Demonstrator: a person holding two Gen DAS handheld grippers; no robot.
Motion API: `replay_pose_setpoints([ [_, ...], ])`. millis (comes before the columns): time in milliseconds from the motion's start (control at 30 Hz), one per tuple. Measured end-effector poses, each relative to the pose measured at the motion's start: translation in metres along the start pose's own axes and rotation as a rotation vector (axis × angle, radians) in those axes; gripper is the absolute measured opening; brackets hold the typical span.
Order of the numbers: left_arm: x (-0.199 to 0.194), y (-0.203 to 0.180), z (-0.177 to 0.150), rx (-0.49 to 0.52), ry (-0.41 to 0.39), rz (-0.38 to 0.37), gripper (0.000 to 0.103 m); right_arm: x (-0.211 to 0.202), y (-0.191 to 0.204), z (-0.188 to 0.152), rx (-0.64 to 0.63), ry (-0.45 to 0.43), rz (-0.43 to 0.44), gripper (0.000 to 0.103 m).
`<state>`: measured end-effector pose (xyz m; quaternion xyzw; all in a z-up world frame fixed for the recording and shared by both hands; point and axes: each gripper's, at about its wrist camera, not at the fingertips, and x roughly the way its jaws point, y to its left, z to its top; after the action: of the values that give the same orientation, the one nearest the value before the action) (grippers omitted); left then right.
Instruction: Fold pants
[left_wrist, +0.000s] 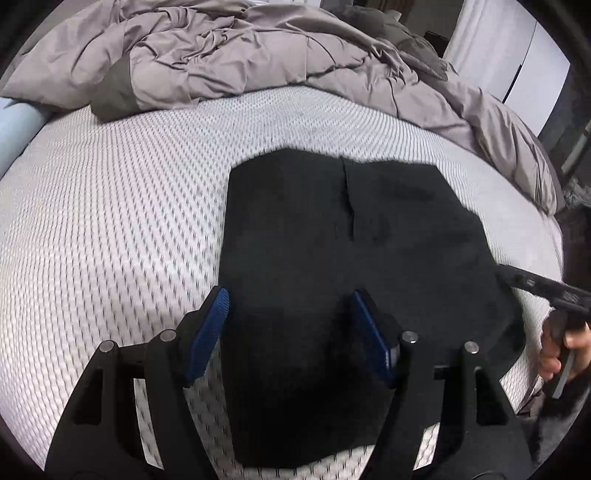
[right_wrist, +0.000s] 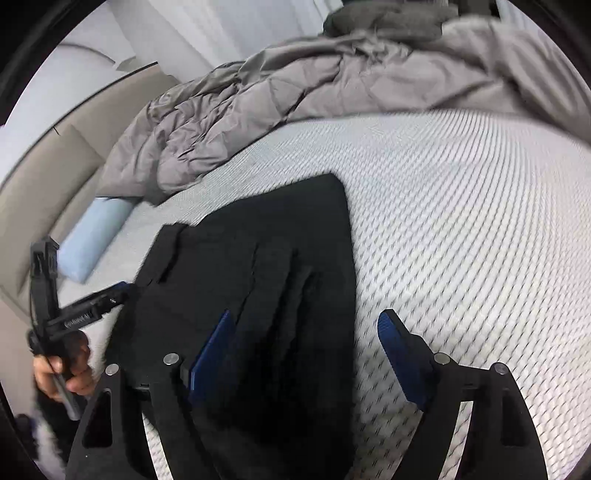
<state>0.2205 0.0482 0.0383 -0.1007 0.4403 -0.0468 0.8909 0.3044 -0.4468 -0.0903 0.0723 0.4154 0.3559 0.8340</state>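
Note:
Black pants (left_wrist: 332, 236) lie flat in a folded block on the white textured mattress (left_wrist: 110, 206). My left gripper (left_wrist: 290, 314) is open and empty, its blue pads over the near left part of the pants. My right gripper (right_wrist: 304, 332) is open and empty above the pants' right edge (right_wrist: 258, 266), one pad over the cloth, the other over bare mattress. In the left wrist view the right gripper (left_wrist: 517, 278) reaches to the pants' right edge. In the right wrist view the left gripper (right_wrist: 118, 290) sits at the pants' left edge.
A crumpled grey duvet (left_wrist: 229, 55) is heaped across the far side of the bed. A light blue pillow (right_wrist: 92, 240) lies at the mattress's left side by a beige headboard (right_wrist: 48, 166). White cupboards (left_wrist: 517, 59) stand beyond the bed.

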Motion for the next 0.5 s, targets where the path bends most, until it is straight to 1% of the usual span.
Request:
replay_pose_setpoints([
  [67,-0.002,-0.004,-0.010,0.018,-0.001,0.005,0.061,0.007,-0.007,-0.009,0.012,0.035,0.008,0.071],
  [100,-0.002,-0.006,-0.014,0.028,-0.005,0.010,0.060,0.012,-0.008,-0.012,0.016,0.040,0.014,0.056],
  [133,-0.004,-0.010,-0.016,0.049,-0.015,0.022,0.058,0.016,-0.007,-0.013,0.018,0.035,0.012,0.046],
  [167,-0.005,-0.012,-0.018,0.063,-0.023,0.032,0.057,0.016,-0.004,-0.014,0.008,0.026,0.007,0.037],
  [233,-0.007,-0.015,-0.023,0.076,-0.031,0.044,0.057,0.012,0.004,-0.014,-0.024,0.001,-0.025,0.032],
  [300,-0.011,-0.017,-0.026,0.080,-0.046,0.055,0.057,0.010,0.012,-0.016,-0.053,-0.009,-0.076,0.032],
  [333,-0.016,-0.018,-0.028,0.083,-0.056,0.074,0.057,0.010,0.014,-0.017,-0.068,-0.009,-0.109,0.040],
  [367,-0.019,-0.019,-0.028,0.086,-0.065,0.087,0.057,0.007,0.017,-0.019,-0.087,-0.013,-0.158,0.053],
  [400,-0.023,-0.019,-0.029,0.086,-0.075,0.094,0.057,0.002,0.020,-0.021,-0.099,-0.027,-0.197,0.060],
  [433,-0.030,-0.020,-0.032,0.082,-0.091,0.098,0.058,-0.005,0.022,-0.024,-0.108,-0.042,-0.213,0.070],
  [467,-0.037,-0.020,-0.036,0.077,-0.107,0.093,0.060,-0.014,0.026,-0.026,-0.119,-0.064,-0.214,0.074],
  [500,-0.041,-0.018,-0.035,0.075,-0.116,0.089,0.063,-0.022,0.029,-0.027,-0.127,-0.089,-0.207,0.076],
])
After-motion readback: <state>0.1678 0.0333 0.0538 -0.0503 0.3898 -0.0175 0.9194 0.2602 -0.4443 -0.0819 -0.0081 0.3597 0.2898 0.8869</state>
